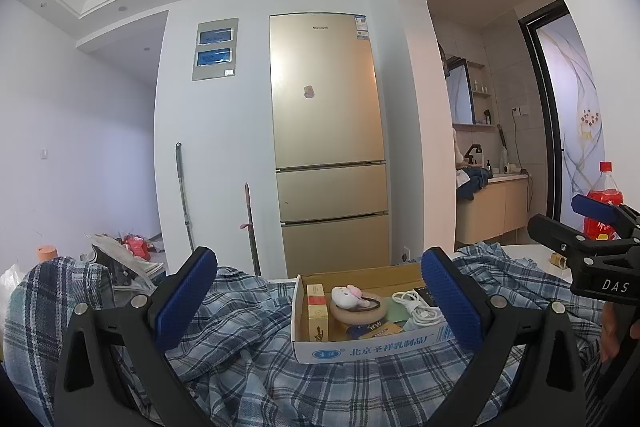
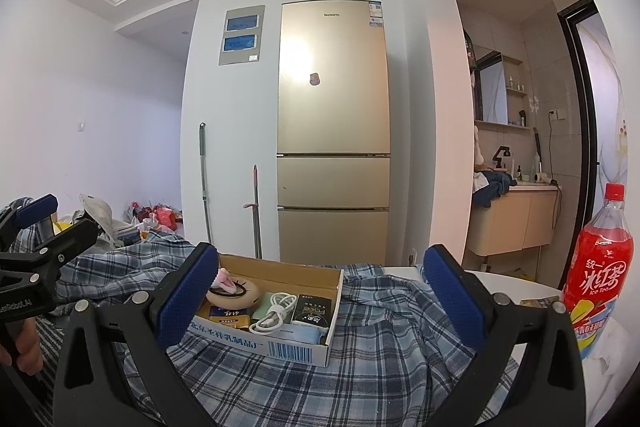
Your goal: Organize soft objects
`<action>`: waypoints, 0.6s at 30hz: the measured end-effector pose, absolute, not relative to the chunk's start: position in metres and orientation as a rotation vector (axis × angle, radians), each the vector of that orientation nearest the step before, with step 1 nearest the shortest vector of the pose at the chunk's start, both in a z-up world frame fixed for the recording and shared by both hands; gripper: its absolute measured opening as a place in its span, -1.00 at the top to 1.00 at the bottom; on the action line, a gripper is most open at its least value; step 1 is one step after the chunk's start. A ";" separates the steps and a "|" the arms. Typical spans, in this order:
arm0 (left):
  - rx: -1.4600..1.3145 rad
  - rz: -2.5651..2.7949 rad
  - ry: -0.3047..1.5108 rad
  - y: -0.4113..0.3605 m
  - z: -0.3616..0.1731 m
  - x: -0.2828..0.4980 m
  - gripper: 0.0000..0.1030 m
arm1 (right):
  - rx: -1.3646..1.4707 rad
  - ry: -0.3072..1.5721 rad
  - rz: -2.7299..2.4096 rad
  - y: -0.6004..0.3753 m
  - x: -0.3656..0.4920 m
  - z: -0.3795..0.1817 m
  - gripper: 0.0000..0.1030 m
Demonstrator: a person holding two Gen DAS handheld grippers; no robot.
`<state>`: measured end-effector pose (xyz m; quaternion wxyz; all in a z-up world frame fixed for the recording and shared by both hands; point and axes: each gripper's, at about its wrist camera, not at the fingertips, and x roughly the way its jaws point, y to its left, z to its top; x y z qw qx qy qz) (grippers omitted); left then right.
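A blue plaid shirt [image 1: 248,367] [image 2: 380,327] lies crumpled over the table under both grippers. On it sits an open cardboard box [image 1: 360,347] [image 2: 296,345] holding a small white and pink plush toy [image 1: 348,297] [image 2: 225,281], a round beige pad, a white cable [image 2: 274,313] and small packets. My left gripper [image 1: 320,299] stands open, fingers either side of the box, nothing held. My right gripper [image 2: 320,295] is also open above the shirt and the box, holding nothing. Each gripper shows at the edge of the other's view.
A red ice tea bottle [image 2: 600,267] [image 1: 604,203] stands on the white table at the right. A gold fridge [image 1: 328,143] faces me, with a mop and broom beside it. Clutter lies on the floor at the left. A washroom counter is at the far right.
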<state>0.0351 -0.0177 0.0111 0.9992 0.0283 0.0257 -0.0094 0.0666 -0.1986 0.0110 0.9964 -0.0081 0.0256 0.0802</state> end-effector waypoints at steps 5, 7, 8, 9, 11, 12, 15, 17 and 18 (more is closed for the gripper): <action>0.059 -0.021 0.053 -0.018 0.011 0.035 -1.00 | -0.015 0.054 0.160 -0.199 0.068 0.010 -0.99; 0.062 -0.024 0.060 -0.018 0.012 0.036 -1.00 | -0.014 0.055 0.160 -0.199 0.068 0.010 -0.99; 0.065 -0.028 0.070 -0.018 0.011 0.038 -1.00 | -0.015 0.056 0.160 -0.199 0.068 0.010 -0.99; 0.067 -0.028 0.079 -0.018 0.011 0.039 -1.00 | -0.015 0.057 0.158 -0.199 0.068 0.010 -0.99; 0.060 -0.028 0.085 -0.017 0.012 0.041 -1.00 | -0.012 0.058 0.157 -0.199 0.068 0.009 -0.99; 0.052 -0.031 0.087 -0.015 0.012 0.041 -1.00 | -0.014 0.057 0.157 -0.199 0.068 0.009 -0.99; 0.045 -0.032 0.086 -0.013 0.011 0.041 -1.00 | -0.014 0.058 0.157 -0.199 0.068 0.009 -0.99; 0.048 -0.031 0.086 -0.013 0.011 0.041 -1.00 | -0.014 0.057 0.157 -0.199 0.068 0.009 -0.99; 0.052 -0.030 0.084 -0.012 0.011 0.041 -1.00 | -0.014 0.057 0.157 -0.199 0.068 0.009 -0.99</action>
